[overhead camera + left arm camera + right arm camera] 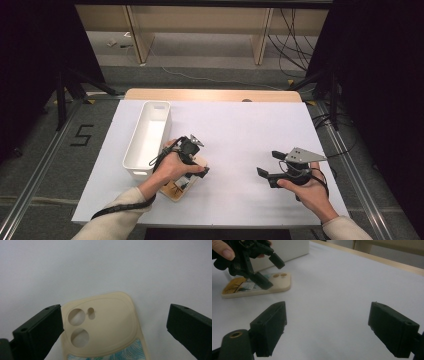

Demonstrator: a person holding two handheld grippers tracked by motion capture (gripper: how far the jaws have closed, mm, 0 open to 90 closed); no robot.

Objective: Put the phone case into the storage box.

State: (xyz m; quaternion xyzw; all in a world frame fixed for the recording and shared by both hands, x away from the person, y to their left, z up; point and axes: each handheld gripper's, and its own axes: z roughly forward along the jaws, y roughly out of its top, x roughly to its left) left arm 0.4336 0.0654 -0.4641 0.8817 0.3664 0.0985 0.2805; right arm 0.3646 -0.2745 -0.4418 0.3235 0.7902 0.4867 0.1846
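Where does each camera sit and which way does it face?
High view: above the person's side, facing forward and down on the white table; both forearms, left gripper, right gripper.
Left gripper view: on that gripper, facing down at the cream rubbery phone case; open jaws.
Right gripper view: low, facing across the table; open jaws.
Shared: the phone case and left gripper appear in the right gripper view too.

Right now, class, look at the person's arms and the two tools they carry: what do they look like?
Both tools are black, each with two blocky, squared jaws bearing small screw holes. The left tool trails a black cable along a light beige sleeve. The right tool carries a grey three-cornered plate on top, and its arm wears a matching sleeve.
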